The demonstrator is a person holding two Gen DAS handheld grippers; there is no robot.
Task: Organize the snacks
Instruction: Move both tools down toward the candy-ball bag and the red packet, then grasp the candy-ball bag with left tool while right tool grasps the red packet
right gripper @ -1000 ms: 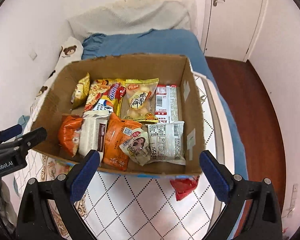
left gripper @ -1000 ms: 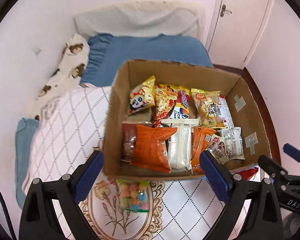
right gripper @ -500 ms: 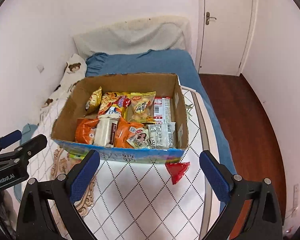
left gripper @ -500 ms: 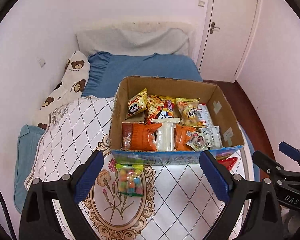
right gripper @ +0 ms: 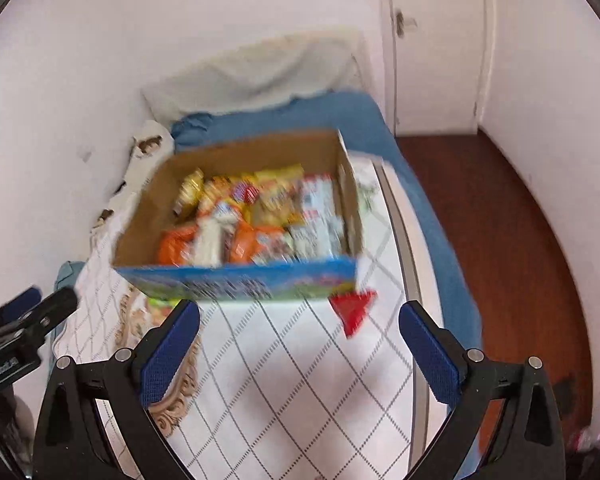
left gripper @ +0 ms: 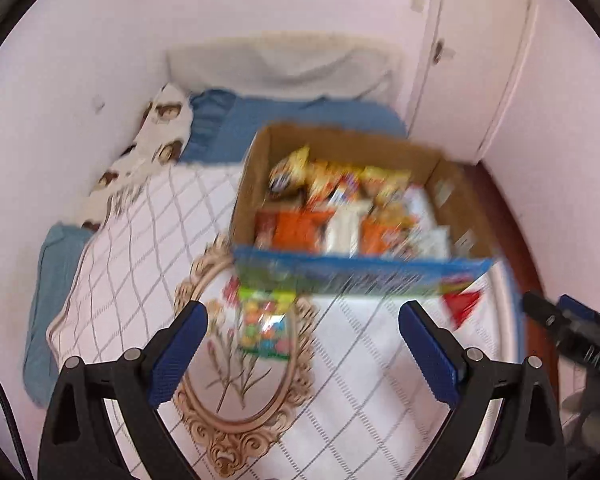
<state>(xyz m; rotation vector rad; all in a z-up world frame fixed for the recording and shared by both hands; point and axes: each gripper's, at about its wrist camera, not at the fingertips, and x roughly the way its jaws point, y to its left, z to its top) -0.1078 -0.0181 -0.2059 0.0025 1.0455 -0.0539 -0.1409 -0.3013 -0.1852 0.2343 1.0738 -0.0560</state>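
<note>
A cardboard box (left gripper: 360, 276) (right gripper: 244, 284) with a blue printed front stands on the white quilt, filled with several snack packets. A clear bag of coloured candy (left gripper: 265, 326) lies on the quilt just in front of the box's left end. A red packet (right gripper: 352, 308) (left gripper: 460, 306) lies at the box's front right corner. My left gripper (left gripper: 302, 354) is open above the quilt, near side of the candy bag, holding nothing. My right gripper (right gripper: 298, 354) is open too, short of the red packet. Both views are blurred by motion.
The quilt (right gripper: 300, 380) covers a bed with a blue sheet (right gripper: 284, 120) and a bear-print pillow (left gripper: 156, 136). Walls close in on the left. A wooden floor (right gripper: 508, 240) and a white door (right gripper: 432, 40) lie to the right.
Both grippers have pulled back and up from over the box, so its blue front, the candy bag and the red packet now show. Both stay open.
</note>
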